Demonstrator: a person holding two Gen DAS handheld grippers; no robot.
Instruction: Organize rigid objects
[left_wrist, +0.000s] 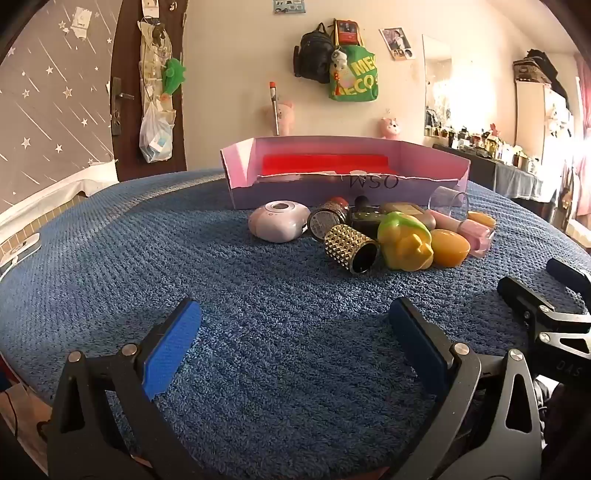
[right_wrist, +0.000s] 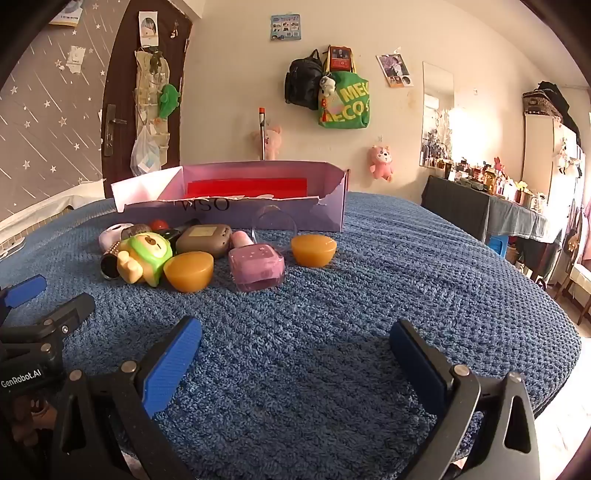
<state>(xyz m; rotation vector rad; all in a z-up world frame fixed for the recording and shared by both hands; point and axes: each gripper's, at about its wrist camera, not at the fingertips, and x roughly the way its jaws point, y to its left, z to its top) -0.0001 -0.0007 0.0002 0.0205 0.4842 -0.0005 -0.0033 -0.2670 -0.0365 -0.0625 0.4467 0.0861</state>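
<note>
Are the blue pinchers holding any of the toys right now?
No. The left hand-held gripper and right hand-held gripper are both open and empty, above the blue blanket.

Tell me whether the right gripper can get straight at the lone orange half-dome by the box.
Probably yes. The right gripper is open with nothing between its fingers, and only bare blue mat lies between it and the orange half-dome, which sits apart from the pile, just before the purple box.
</note>
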